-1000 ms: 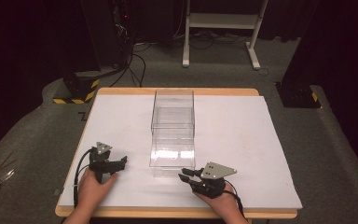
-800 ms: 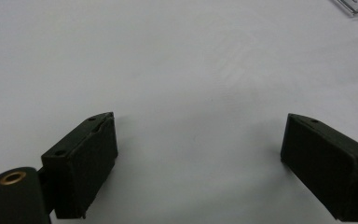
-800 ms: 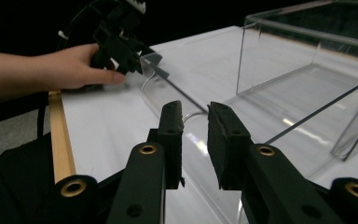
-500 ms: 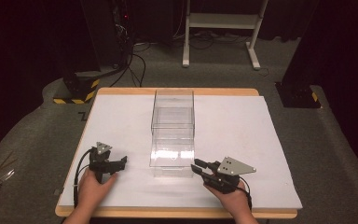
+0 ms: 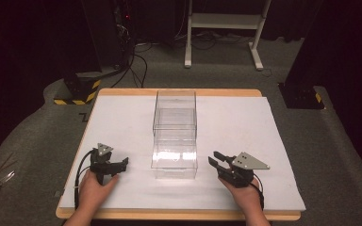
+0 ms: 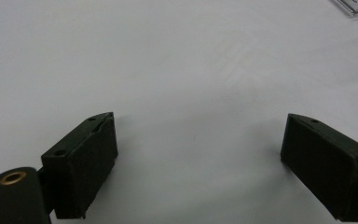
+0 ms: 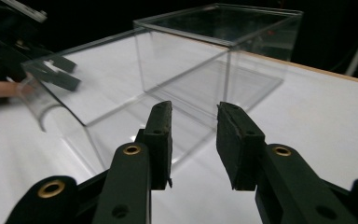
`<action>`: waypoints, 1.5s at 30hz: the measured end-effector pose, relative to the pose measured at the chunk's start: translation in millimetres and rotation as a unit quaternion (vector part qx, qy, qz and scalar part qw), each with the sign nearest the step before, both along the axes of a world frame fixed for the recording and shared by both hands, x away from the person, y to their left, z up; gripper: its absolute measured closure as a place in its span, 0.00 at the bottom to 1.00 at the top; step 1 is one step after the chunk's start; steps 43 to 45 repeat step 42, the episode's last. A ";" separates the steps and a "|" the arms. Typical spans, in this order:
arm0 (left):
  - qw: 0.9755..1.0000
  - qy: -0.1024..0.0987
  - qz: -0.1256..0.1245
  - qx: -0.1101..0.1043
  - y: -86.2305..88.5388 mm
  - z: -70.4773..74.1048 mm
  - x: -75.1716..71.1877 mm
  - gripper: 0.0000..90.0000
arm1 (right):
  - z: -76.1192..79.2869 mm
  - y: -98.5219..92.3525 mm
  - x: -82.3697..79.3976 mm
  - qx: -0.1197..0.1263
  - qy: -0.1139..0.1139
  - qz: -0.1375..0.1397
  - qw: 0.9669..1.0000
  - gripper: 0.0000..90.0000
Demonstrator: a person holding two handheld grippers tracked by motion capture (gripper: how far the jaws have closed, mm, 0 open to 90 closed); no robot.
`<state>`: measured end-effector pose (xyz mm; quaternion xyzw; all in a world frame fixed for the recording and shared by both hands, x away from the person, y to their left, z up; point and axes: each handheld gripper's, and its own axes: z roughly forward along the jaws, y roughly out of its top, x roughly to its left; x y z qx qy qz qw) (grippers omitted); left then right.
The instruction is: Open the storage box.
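right tool (image 5: 215,158) level, jaws just opening, empty | clear box (image 5: 175,141) beside

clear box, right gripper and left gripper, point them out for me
clear box (image 5: 175,141), high view, on its top rim near the middle.
right gripper (image 5: 215,159), high view, midway between its fingertips.
left gripper (image 5: 124,161), high view, at its jaw tips.

Two grippers (image 5: 122,164) (image 5: 215,158), one clear box (image 5: 175,136), one table (image 5: 245,117)
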<state>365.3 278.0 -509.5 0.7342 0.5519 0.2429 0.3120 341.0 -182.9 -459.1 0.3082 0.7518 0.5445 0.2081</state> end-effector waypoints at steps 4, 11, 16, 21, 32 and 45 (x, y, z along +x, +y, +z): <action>1.000 0.000 0.001 -0.001 -0.2 -0.1 -0.1 0.12 | -3.1 -10.1 3.7 -0.017 0.003 -0.032 0.999 0.71; 1.000 0.000 0.000 0.000 0.0 0.0 0.0 0.12 | -7.8 -31.3 11.1 -0.037 0.015 -0.095 0.995 0.69; 1.000 -0.001 0.001 0.000 -0.1 -0.1 0.0 0.12 | -19.3 -44.0 20.7 -0.071 0.051 -0.149 0.985 0.63; 1.000 0.000 0.000 0.000 0.0 0.0 0.0 0.12 | -29.5 -46.3 27.2 -0.097 0.077 -0.166 0.978 0.59; 1.000 0.000 0.000 0.000 -0.1 0.0 -0.1 0.12 | -42.4 -45.9 43.5 -0.116 0.159 -0.165 0.966 0.43; 1.000 0.000 0.000 0.000 -0.2 0.0 -0.2 0.12 | -43.1 -44.5 44.9 -0.124 0.165 -0.164 0.965 0.42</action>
